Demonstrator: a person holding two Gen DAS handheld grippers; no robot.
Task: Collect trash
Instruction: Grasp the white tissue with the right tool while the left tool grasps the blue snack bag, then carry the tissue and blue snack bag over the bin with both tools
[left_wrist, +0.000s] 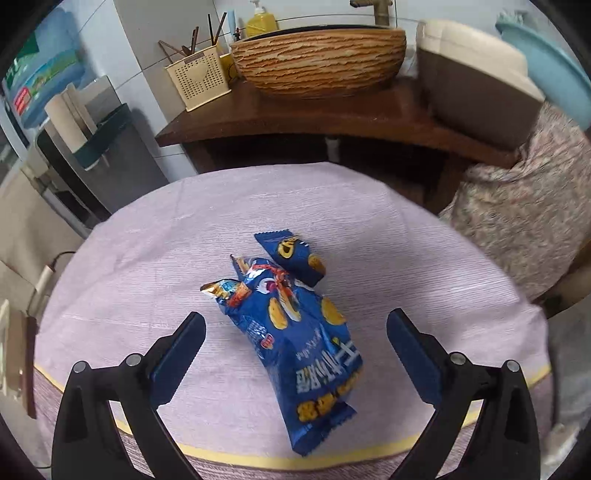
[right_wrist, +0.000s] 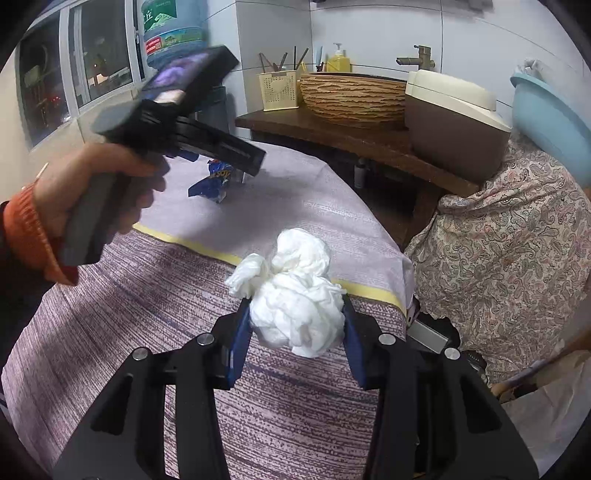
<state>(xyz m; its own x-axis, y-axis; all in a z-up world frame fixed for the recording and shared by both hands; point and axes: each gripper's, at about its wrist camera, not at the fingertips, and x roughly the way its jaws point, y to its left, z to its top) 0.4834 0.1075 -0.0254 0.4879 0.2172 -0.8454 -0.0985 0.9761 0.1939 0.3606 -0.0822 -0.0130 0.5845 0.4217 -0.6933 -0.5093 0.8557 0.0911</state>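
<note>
A crumpled blue snack wrapper (left_wrist: 291, 321) lies on the pink-covered table (left_wrist: 147, 266). My left gripper (left_wrist: 295, 325) hangs over it, jaws wide open on either side, pads clear of the wrapper. In the right wrist view a crumpled white tissue (right_wrist: 295, 295) sits pinched between the blue pads of my right gripper (right_wrist: 295, 314), held above the cloth. That view also shows the left gripper (right_wrist: 218, 147) in a person's hand (right_wrist: 92, 192) above the blue wrapper (right_wrist: 214, 181) at the far left.
Behind the table stands a wooden counter (left_wrist: 295, 114) with a striped basin (left_wrist: 317, 59), a utensil holder (left_wrist: 197, 79) and a soap bottle (left_wrist: 260, 20). A beige appliance (right_wrist: 454, 122), a blue tub (right_wrist: 546, 122) and paisley cloth (right_wrist: 509, 251) crowd the right.
</note>
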